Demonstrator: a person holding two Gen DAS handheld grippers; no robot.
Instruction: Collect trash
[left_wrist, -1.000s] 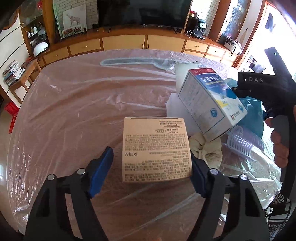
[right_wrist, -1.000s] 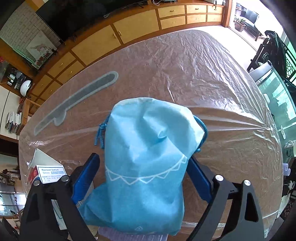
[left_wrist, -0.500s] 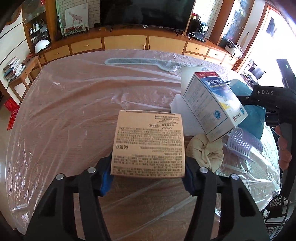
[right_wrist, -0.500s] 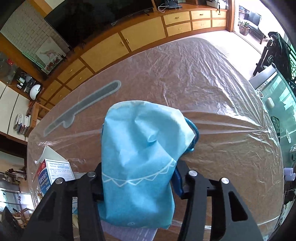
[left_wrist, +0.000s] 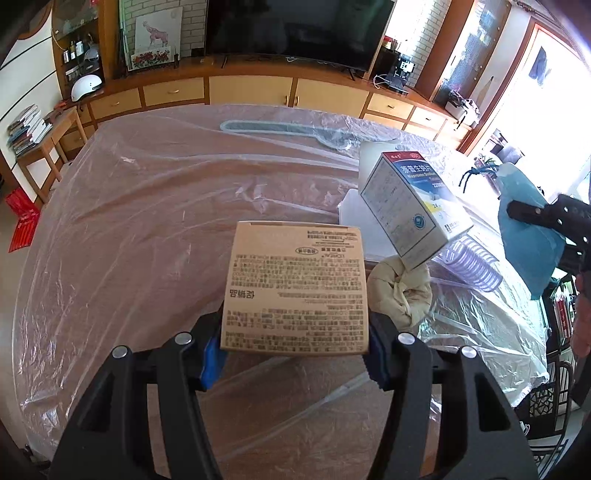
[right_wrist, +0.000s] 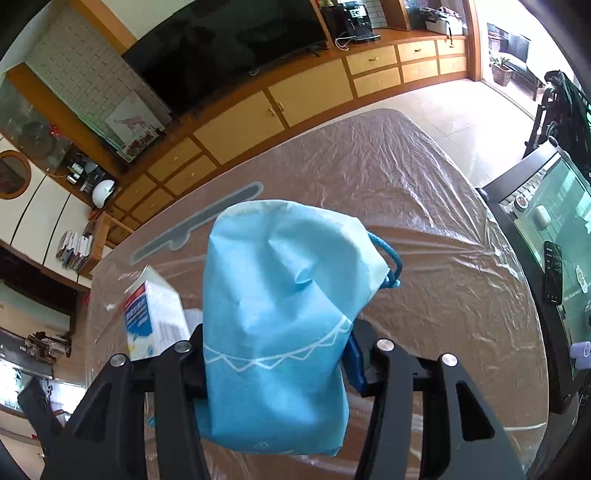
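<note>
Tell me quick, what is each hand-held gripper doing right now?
Left hand-held gripper: closed on the tan cardboard box, holding it above the table.
Right hand-held gripper: closed on the blue drawstring bag, holding it up.

A round wooden table was covered with clear plastic film (wrinkled everywhere). On it lay a crumpled beige cloth, white paper and a ribbed plastic piece.

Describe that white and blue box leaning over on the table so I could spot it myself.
Find the plastic-covered table, then the clutter at its right side. The medicine box tilts there above a crumpled cream cloth. Unlike the plain brown carton, it is white with blue print and a red top edge.
</note>
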